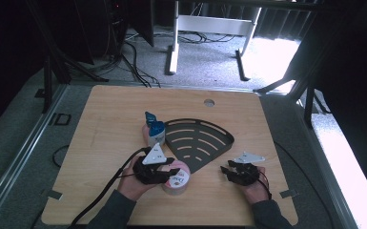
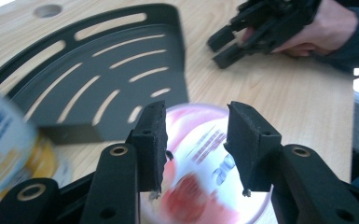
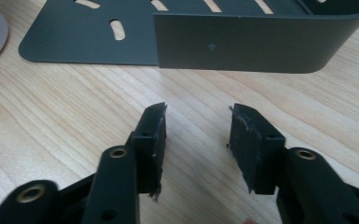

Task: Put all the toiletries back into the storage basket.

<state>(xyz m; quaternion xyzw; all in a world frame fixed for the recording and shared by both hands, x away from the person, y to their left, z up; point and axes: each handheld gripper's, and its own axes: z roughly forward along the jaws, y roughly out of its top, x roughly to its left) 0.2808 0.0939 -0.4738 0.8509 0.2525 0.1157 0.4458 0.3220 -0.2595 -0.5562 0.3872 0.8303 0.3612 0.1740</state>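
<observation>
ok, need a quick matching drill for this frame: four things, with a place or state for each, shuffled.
Things:
1. rack
2. tub
3. bottle
4. right gripper

Places or states:
A. under the left gripper
B. blue cap, left of the rack
C. jaws open over bare wood
D. black, slotted, mid-table

Pairs: 1-D, 2-A, 3-B, 4-C

rack (image 1: 198,138): black, slotted, fan-shaped, mid surface toward its right half | bottle (image 1: 155,130): blue cap, upright, touching rack's left corner | hole (image 1: 209,102): round, near far edge | cables (image 1: 133,62): on floor beyond far-left corner
</observation>
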